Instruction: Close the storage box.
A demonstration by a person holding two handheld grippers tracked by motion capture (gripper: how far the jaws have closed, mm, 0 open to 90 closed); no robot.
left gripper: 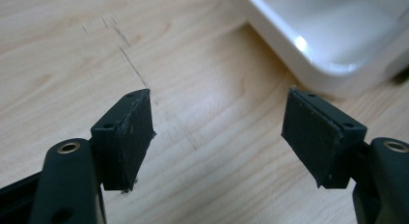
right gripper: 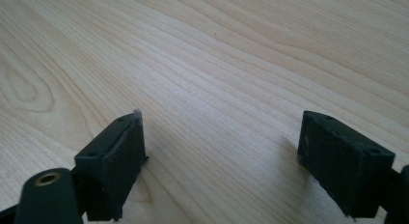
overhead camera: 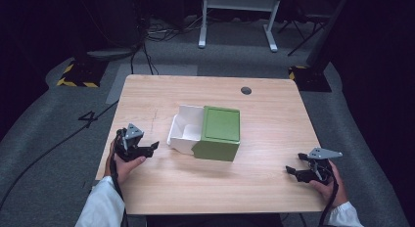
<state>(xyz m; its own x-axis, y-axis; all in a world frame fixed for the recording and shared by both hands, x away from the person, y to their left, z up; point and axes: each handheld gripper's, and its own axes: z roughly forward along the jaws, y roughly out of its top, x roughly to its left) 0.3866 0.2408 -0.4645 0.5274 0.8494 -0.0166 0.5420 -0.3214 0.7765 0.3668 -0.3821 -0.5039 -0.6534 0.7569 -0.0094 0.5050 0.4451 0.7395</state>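
A white box [overhead camera: 185, 130] sits mid-table with a green lid [overhead camera: 219, 131] slid partly over its right side, leaving the left part of the cavity uncovered. My left gripper [overhead camera: 152, 147] rests near the table's left edge, open, pointing toward the box with nothing between its fingers. In the left gripper view its pads [left gripper: 132, 137] stand apart over bare wood, with the white box corner [left gripper: 318, 45] just ahead at upper right. My right gripper [overhead camera: 292, 170] lies near the front right, open and empty. In the right gripper view its pads [right gripper: 118, 161] hover low over the tabletop.
The wooden table [overhead camera: 264, 139] has a round cable hole [overhead camera: 246, 90] at the back right. Faint pencil scratches [left gripper: 130, 50] mark the wood ahead of the left gripper. Beyond the table are a grey floor, cables and a white frame's legs [overhead camera: 237, 21].
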